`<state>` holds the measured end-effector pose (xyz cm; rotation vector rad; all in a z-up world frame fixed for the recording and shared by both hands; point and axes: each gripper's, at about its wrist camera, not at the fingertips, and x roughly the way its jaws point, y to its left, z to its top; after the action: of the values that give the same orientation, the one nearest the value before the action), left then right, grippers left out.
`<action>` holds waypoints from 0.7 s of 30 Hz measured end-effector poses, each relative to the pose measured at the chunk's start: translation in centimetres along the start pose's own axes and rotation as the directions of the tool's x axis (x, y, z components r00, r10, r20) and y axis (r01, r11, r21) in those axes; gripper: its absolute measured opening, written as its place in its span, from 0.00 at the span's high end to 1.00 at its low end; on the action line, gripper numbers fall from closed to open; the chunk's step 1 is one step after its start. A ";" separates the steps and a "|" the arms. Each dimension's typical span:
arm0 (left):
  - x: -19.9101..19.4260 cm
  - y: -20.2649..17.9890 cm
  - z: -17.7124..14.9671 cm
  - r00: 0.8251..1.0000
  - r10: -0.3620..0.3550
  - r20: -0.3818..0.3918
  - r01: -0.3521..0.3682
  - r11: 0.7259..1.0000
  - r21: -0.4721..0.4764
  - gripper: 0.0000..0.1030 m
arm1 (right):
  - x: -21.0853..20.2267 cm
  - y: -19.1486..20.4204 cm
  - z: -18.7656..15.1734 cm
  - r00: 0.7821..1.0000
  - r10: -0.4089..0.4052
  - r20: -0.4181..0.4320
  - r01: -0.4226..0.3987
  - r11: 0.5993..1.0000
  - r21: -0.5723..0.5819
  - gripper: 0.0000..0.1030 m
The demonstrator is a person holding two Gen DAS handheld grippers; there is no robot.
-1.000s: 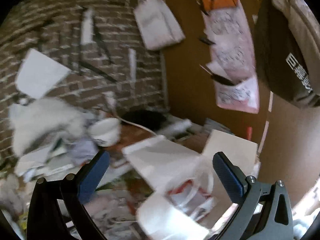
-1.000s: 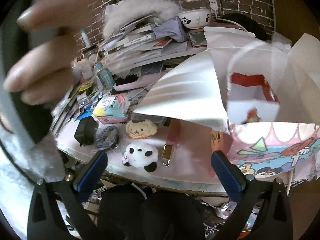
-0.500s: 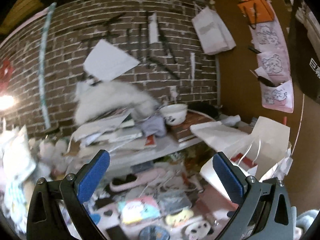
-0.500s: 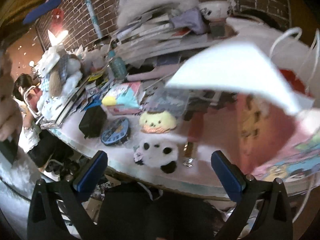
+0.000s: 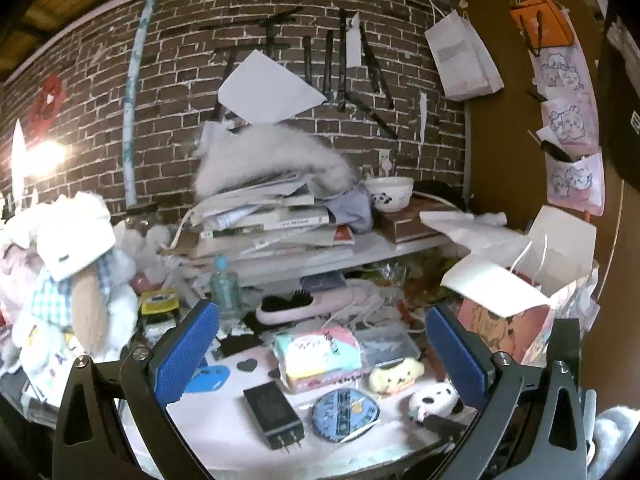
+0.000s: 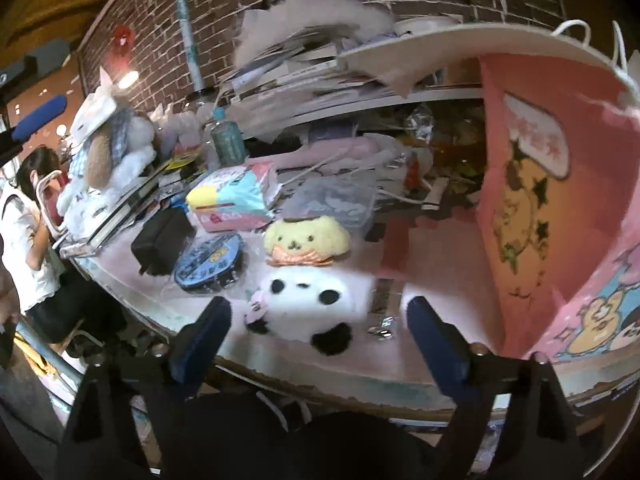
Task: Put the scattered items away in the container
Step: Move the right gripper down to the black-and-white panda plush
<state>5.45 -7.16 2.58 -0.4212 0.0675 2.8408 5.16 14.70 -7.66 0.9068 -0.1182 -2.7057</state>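
A pink cartoon paper bag (image 6: 560,184) stands at the table's right; it also shows in the left wrist view (image 5: 516,320). Scattered on the pink table: a panda plush (image 6: 316,300) (image 5: 436,400), a yellow dog plush (image 6: 306,236) (image 5: 394,374), a round blue tin (image 6: 208,260) (image 5: 346,414), a black charger (image 6: 162,240) (image 5: 274,410) and a tissue pack (image 6: 232,196) (image 5: 318,354). My right gripper (image 6: 318,338) is open, close to the panda plush, its fingers on either side. My left gripper (image 5: 322,352) is open and empty above the table.
A stack of books and papers (image 5: 272,220) with a white fur piece and a panda bowl (image 5: 390,194) sits on a raised shelf at the brick wall. A stuffed rabbit (image 5: 76,280), a bottle (image 5: 224,288) and a pink hairbrush (image 5: 296,306) crowd the back. A person (image 6: 28,208) sits at left.
Both grippers have swung down and left toward the table. The right gripper has come close to the panda plush. The left view has turned from the bag to the whole table.
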 end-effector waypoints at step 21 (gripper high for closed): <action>1.6 2.0 -4.4 0.995 0.026 -0.093 -0.031 0.998 -0.057 0.00 | 0.7 2.7 0.5 0.993 0.090 0.074 -0.087 0.995 -0.050 0.38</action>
<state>4.67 -9.01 -2.05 -0.5683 0.0086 2.8560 4.97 11.91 -7.17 0.7664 -0.1072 -2.6498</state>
